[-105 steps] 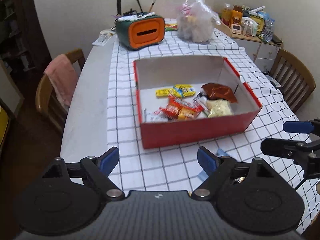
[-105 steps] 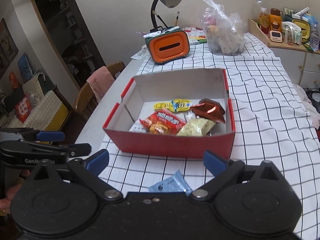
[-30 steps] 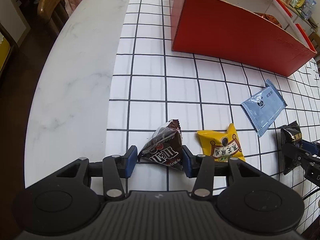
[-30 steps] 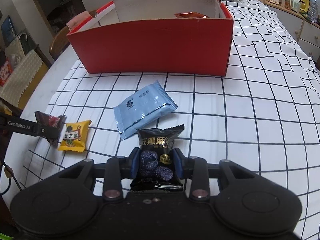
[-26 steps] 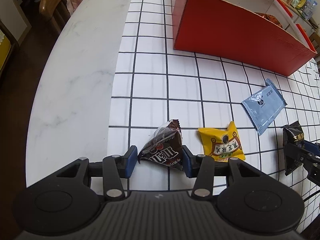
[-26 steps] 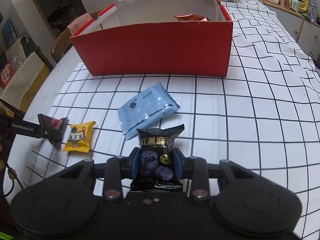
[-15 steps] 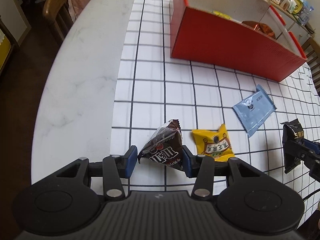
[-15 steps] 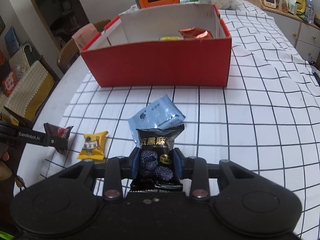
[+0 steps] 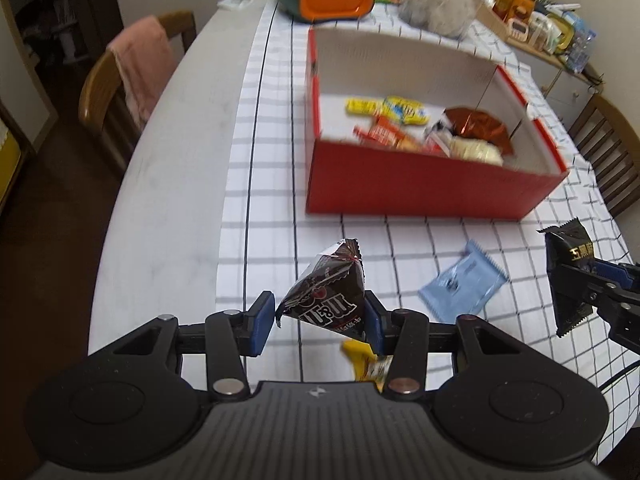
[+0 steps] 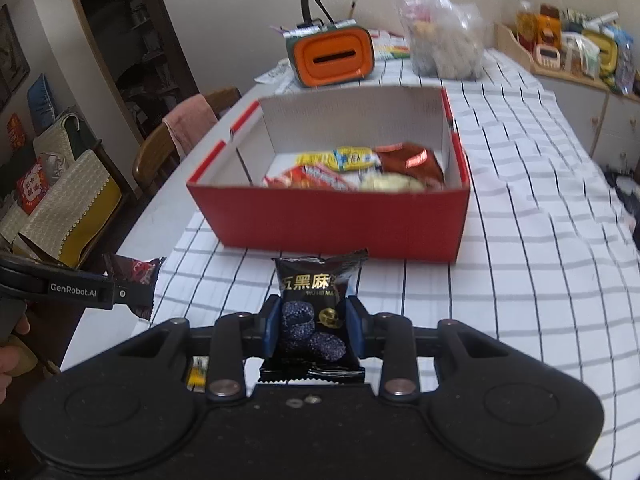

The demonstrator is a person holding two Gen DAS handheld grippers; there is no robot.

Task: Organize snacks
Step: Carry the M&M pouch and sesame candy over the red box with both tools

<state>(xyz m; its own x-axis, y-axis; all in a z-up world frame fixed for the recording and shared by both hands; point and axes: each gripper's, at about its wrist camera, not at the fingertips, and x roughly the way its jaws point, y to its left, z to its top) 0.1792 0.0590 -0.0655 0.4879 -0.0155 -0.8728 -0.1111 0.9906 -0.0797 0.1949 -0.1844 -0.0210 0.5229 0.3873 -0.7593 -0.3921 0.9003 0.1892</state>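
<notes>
Presently: left gripper (image 9: 320, 322) clamped on a brown chocolate bag (image 9: 326, 294); right gripper (image 10: 314, 326) clamped on a black sweet packet (image 10: 314, 312), both above the checked cloth (image 10: 540, 280). The red box (image 10: 340, 220) sits ahead, open-topped. Risk: slippery wrappers sliding free, or packets clipping the near wall. Open room lies inside the box's left half.

L gripper (image 9: 320, 322) is pointing steeply down and fwd over the table, blue pads (image 9: 262, 322) clamping a brown M&M's packet (image 9: 326, 296) clear of the surface. R gripper (image 10: 314, 330) is angling down likewise, jaws pinching narrow on a black sesame snack packet (image 10: 316, 312), also held aloft. Both are sitting side by side, well apart. A person's hand (image 10: 10, 354) is gripping the L unit's handle at frame edge; fingers only partly visible.
</notes>
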